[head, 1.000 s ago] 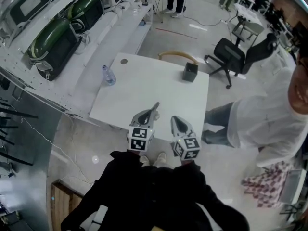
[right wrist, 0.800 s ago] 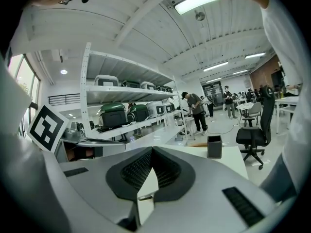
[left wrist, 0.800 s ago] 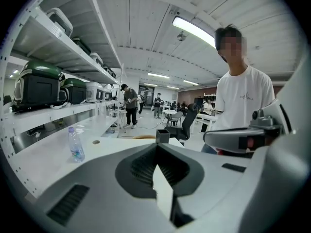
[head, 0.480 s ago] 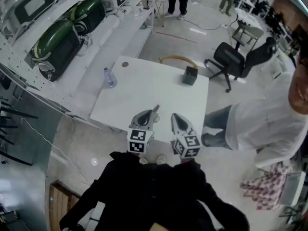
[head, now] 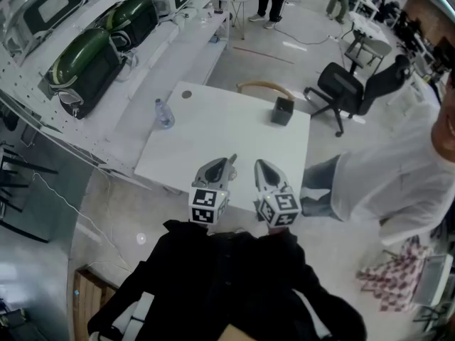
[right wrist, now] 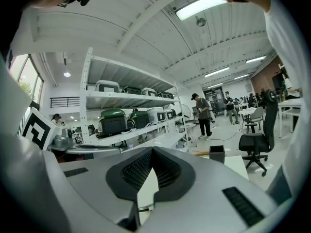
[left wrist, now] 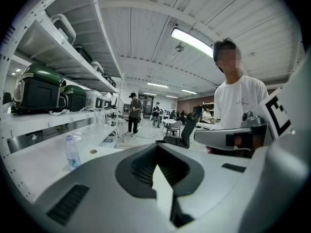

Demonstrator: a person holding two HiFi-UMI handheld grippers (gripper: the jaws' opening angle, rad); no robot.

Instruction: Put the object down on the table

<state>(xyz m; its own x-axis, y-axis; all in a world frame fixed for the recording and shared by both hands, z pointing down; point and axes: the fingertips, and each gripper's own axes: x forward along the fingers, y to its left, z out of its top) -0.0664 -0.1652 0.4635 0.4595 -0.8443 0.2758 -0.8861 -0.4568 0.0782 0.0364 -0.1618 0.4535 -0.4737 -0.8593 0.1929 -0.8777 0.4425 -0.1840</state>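
Note:
My left gripper (head: 228, 161) and right gripper (head: 259, 165) hang side by side over the near edge of the white table (head: 227, 141). Both are shut, with nothing between the jaws. In the left gripper view the shut left gripper (left wrist: 159, 170) points across the table, with a clear water bottle (left wrist: 72, 152) standing at the left and the right gripper's body (left wrist: 233, 137) at the right. In the right gripper view the shut right gripper (right wrist: 151, 171) faces a small black open box (right wrist: 216, 154). The water bottle (head: 163, 112) and the black box (head: 282, 110) both stand at the table's far side.
A small round disc (head: 186, 94) lies at the far left corner. A wooden chair back (head: 264, 86) is behind the table and a black office chair (head: 343, 85) is beyond it. A person in a white shirt (head: 398, 183) stands at the right. Shelves with green cases (head: 85, 59) run along the left.
Both grippers stay shut and hold nearly the same place above the near table edge. The head view has shifted slightly.

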